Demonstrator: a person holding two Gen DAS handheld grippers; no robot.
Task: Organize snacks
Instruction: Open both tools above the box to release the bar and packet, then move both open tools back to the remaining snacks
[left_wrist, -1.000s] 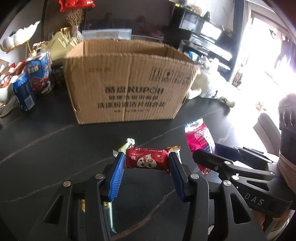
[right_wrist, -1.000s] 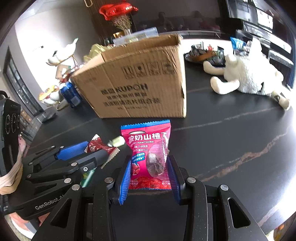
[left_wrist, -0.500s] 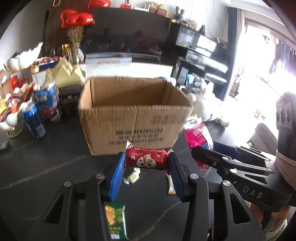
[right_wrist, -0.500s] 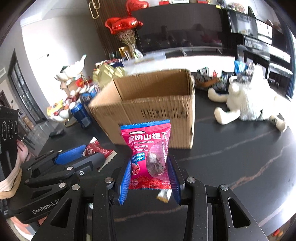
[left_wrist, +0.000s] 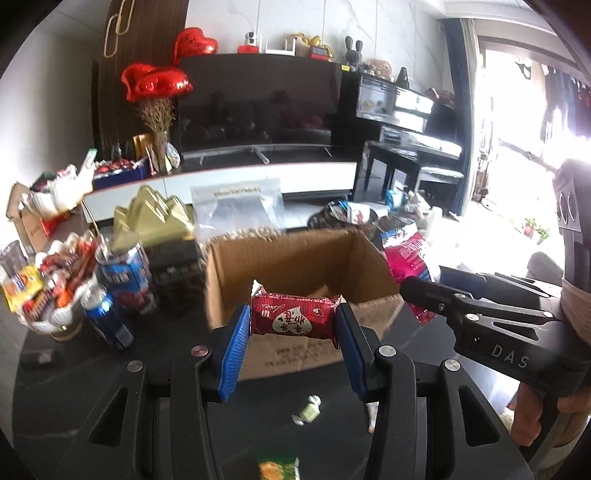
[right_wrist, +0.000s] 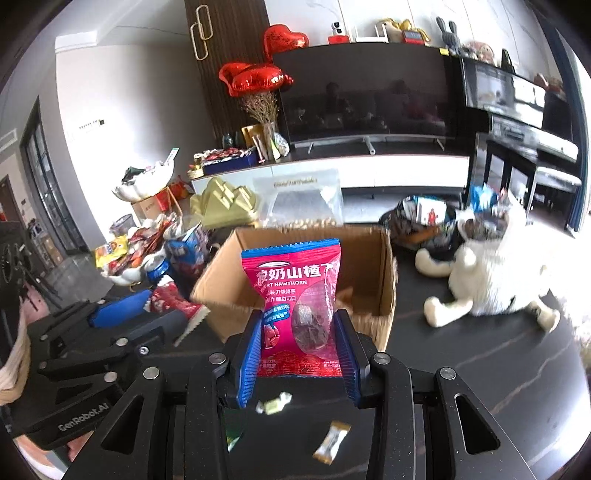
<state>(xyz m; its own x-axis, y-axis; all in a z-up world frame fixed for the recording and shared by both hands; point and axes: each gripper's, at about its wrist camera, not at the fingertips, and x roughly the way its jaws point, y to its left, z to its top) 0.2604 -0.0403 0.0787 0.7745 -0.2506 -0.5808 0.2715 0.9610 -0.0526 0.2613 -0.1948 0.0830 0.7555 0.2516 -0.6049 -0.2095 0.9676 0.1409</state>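
L gripper (left_wrist: 293, 325) pinching red snack pack (left_wrist: 294, 320) | R gripper (right_wrist: 299, 341) pinching pink hawthorn bag (right_wrist: 295, 295) | both hovering w/ cardboard box (left_wrist: 295, 266) just behind

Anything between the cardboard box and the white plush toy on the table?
No, in the right wrist view the dark tabletop between the cardboard box and the white plush toy is bare.

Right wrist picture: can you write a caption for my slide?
Right gripper holds a pink hawthorn snack bag before the open cardboard box.
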